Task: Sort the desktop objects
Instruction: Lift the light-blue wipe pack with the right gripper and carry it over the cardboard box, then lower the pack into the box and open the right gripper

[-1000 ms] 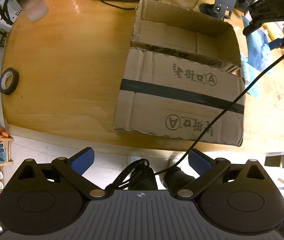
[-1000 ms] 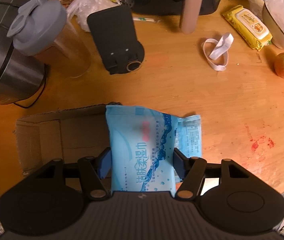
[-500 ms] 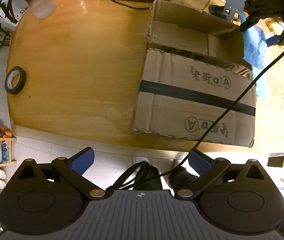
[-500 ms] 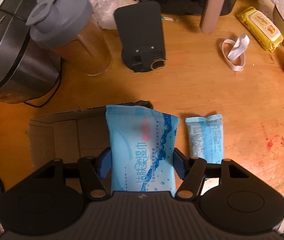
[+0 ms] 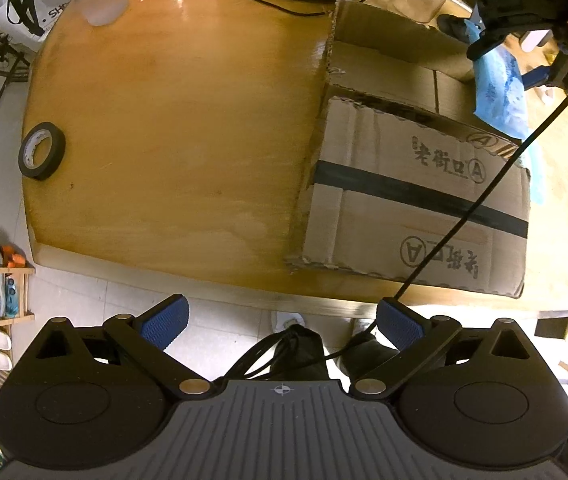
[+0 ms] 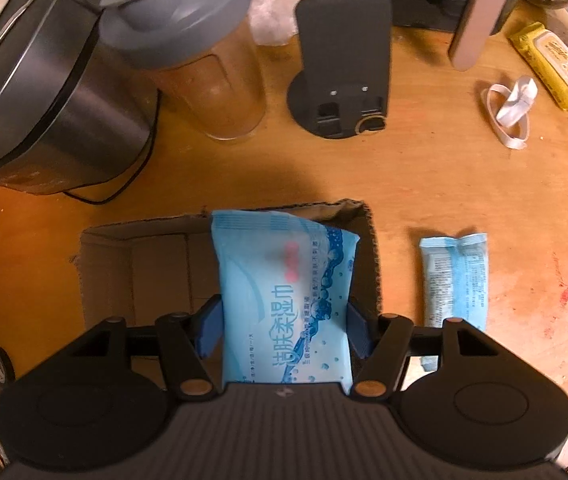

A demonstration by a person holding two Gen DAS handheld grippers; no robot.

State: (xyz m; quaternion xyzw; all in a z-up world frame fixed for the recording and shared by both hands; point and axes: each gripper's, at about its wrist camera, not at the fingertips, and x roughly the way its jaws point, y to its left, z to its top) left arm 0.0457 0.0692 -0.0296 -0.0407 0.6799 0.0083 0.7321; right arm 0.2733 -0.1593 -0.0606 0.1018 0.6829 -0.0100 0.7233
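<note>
My right gripper [image 6: 284, 320] is shut on a light blue pack of wet wipes [image 6: 284, 288], which hangs over the right end of an open cardboard box [image 6: 144, 264]. The left wrist view shows the same pack [image 5: 498, 88] above the box [image 5: 416, 200], with the right gripper [image 5: 524, 52] in a hand at the top right. A second, smaller blue packet [image 6: 456, 276] lies on the table just right of the box. My left gripper [image 5: 282, 322] is open with nothing in it, hovering off the table's near edge. A roll of black tape [image 5: 41, 151] lies near the table's left edge.
Beyond the box stand a steel cooker [image 6: 32, 92], a grey-lidded shaker bottle [image 6: 200, 60], a black stand [image 6: 340, 72] and a metal tumbler [image 6: 476, 24]. A white strap [image 6: 512, 112] and a yellow wipes pack [image 6: 552, 64] lie at the far right. A black cable [image 5: 484, 196] crosses the box.
The right gripper carried the wipes pack leftward, from over the box's right wall to above its inside; the smaller packet is now uncovered. The left gripper shifted left along the table edge.
</note>
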